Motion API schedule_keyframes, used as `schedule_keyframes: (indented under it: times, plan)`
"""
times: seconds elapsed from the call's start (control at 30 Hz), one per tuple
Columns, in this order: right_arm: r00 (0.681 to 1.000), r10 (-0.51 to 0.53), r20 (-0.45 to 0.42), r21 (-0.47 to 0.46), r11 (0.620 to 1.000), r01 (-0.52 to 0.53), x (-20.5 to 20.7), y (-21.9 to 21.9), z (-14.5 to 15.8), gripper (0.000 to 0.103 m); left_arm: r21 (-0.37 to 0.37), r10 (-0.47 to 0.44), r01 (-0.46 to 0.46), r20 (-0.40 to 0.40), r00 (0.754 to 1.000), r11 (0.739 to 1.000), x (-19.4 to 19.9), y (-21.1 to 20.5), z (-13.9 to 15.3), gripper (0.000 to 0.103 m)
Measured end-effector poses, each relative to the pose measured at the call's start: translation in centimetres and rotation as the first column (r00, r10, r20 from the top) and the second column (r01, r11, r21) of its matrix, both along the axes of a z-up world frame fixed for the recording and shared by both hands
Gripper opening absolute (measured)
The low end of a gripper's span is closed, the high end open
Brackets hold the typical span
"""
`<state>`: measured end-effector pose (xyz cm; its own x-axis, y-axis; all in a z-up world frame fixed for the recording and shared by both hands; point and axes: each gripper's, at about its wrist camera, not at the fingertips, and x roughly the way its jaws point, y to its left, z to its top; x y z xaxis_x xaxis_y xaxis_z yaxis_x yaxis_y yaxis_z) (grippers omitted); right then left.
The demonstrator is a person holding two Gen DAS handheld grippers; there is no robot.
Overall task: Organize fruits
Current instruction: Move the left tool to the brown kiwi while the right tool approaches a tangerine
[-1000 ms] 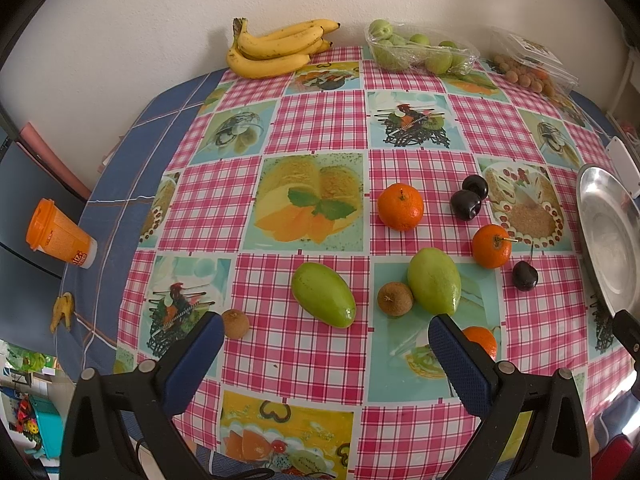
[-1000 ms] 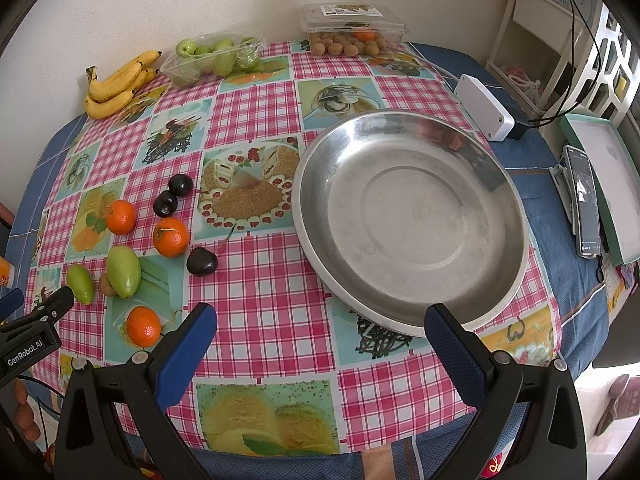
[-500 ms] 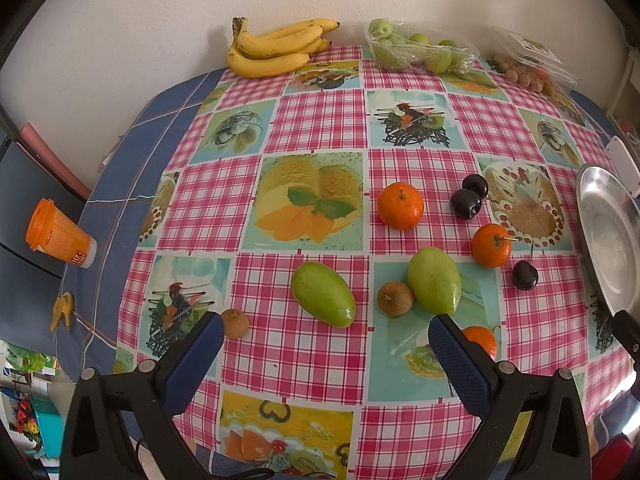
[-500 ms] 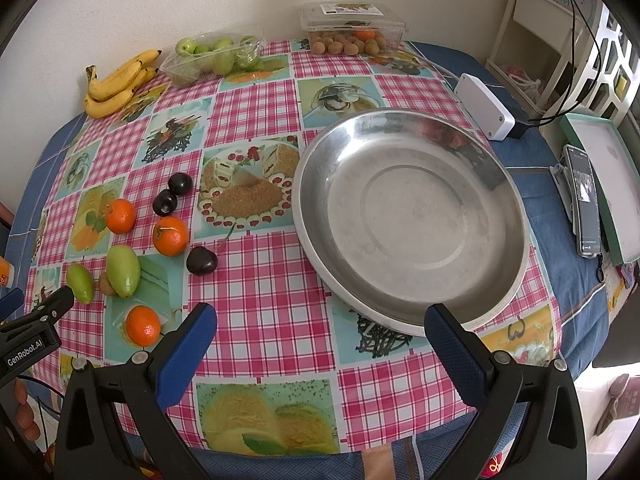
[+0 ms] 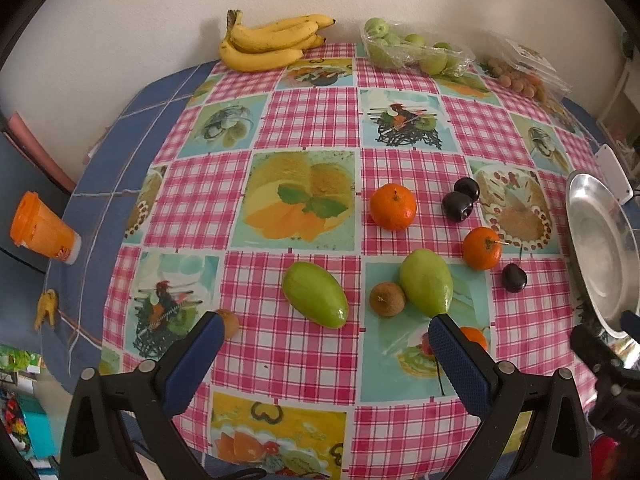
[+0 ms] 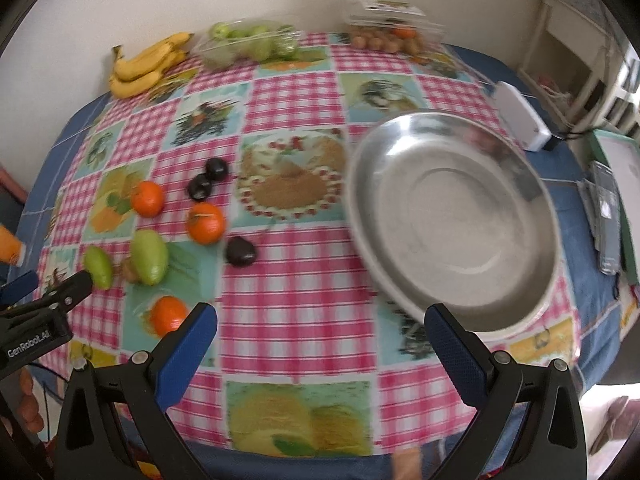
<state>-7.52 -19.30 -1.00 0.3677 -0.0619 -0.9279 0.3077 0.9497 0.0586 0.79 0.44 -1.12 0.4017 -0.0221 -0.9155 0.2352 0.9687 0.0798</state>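
At the far left edge of the bench [image 5: 132,128] you see an orange cup [image 5: 42,228] on the blue cloth, and a bunch of bananas [image 5: 272,42] lies at the back by the wall. Your left gripper [image 5: 322,350] hangs over the near edge with its fingers wide apart and nothing between them. A small brown fruit [image 5: 229,322] sits just beside its left finger, and in front of it lies a green mango [image 5: 315,294]. To the right of this one, a second brown fruit [image 5: 387,299] touches another green mango [image 5: 426,282]. Behind them is one tangerine [image 5: 393,206], then two dark plums [image 5: 460,200] that touch each other, a second tangerine [image 5: 482,248] and a single dark plum [image 5: 514,277]. A third tangerine [image 5: 472,336] is partly hidden behind the right finger of the left gripper. Bagged green fruits [image 5: 412,50] and a clear box of small brown fruits [image 5: 520,72] stand at the back. Your right gripper [image 6: 320,338] also has its fingers wide apart and holds nothing. Its view is a little blurred. The empty steel bowl [image 6: 448,216] stands right of the fruits, and a white device [image 6: 520,114] lies behind it.
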Motion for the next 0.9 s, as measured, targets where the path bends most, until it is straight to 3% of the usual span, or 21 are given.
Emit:
schedule_keyframes:
  times: [0.13, 0.67, 0.9]
  plan:
    - [0.999, 0.034, -0.007, 0.041, 0.999, -0.033, 0.8, 1.5, -0.4, 0.103, 0.019, -0.019, 0.019, 0.032, 0.999, 1.0, 0.4, 0.7, 0.6, 0.103]
    - [0.994, 0.106, -0.027, 0.159, 0.982, -0.1, 2.9, 4.8, -1.9, 0.103, -0.073, -0.034, 0.04, 0.076, 0.997, 0.997, 4.0, 6.5, 2.0, 0.103]
    - [0.987, 0.154, -0.042, 0.173, 0.974, -0.145, 3.5, 6.6, -2.6, 0.103, -0.013, -0.085, 0.085, -0.007, 0.996, 0.996, 4.6, 7.8, 0.1, 0.103]
